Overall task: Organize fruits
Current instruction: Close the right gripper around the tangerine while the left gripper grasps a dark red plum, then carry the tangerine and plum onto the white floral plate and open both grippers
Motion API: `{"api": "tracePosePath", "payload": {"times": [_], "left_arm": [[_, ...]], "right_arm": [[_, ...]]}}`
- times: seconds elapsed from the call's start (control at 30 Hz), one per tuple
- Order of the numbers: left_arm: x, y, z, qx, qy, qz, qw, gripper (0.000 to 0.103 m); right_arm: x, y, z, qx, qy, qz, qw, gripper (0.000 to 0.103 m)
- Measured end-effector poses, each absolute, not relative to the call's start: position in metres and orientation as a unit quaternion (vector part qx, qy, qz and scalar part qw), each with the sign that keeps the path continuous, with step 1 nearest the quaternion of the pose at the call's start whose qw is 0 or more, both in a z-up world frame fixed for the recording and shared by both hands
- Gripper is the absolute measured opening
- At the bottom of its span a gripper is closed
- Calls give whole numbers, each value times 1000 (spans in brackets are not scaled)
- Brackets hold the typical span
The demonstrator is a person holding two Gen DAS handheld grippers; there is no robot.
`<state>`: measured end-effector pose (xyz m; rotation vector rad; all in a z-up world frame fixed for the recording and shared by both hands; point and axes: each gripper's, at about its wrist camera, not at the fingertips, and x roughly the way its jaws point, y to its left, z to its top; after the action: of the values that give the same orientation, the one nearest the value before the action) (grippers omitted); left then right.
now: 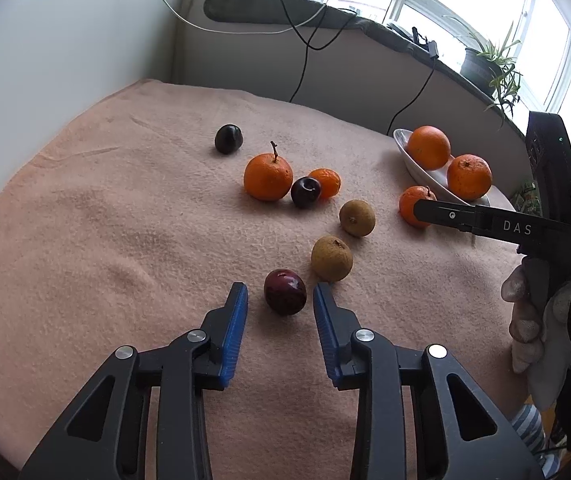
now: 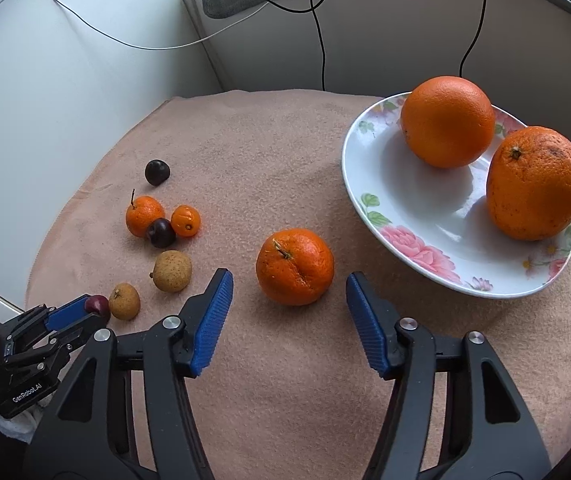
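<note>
On a peach cloth (image 1: 105,220), the left gripper (image 1: 280,294) is straddling a dark red plum (image 1: 285,291), jaws narrow, not yet touching. Loose longans (image 1: 332,258) are waiting nearby. The right gripper (image 2: 289,280) is standing half-open around a mandarin (image 2: 294,266), stem tilting up-left. Only two oranges (image 2: 447,121) are sitting on the floral plate (image 2: 369,208); most sorting seems undone.

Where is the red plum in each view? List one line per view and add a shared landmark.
Left wrist: red plum low centre, between the left gripper's blue pads.
Right wrist: plum far lower left, partly hidden by that gripper.
Shared landmark: the brown fruit right beside it.
</note>
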<state>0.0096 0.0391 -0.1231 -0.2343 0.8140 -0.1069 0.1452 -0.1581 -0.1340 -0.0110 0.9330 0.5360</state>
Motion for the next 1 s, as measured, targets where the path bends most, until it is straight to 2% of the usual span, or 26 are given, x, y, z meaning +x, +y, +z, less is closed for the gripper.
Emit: {"api": "tracePosePath", "payload": {"times": [0.03,0.1,0.2,0.7,1.0], "left_arm": [[10,39,-123,-109,395,-50,911,28],[10,38,-123,-107,394,-51,911,23],[12,38,-123,-106,394,-52,912,21],[16,40,-102,-133,367,-71,918,21],[40,13,-82,-122,345,-112,924,21]], "right_arm": [[146,-157,-135,-7,445,255,859,60],[149,-154,-138,-11,449,251,857,51],[151,-153,-140,-15,452,249,856,44],[139,-162,-127,-2,433,264,862,42],[125,-194,-102,20,402,251,880,42]]}}
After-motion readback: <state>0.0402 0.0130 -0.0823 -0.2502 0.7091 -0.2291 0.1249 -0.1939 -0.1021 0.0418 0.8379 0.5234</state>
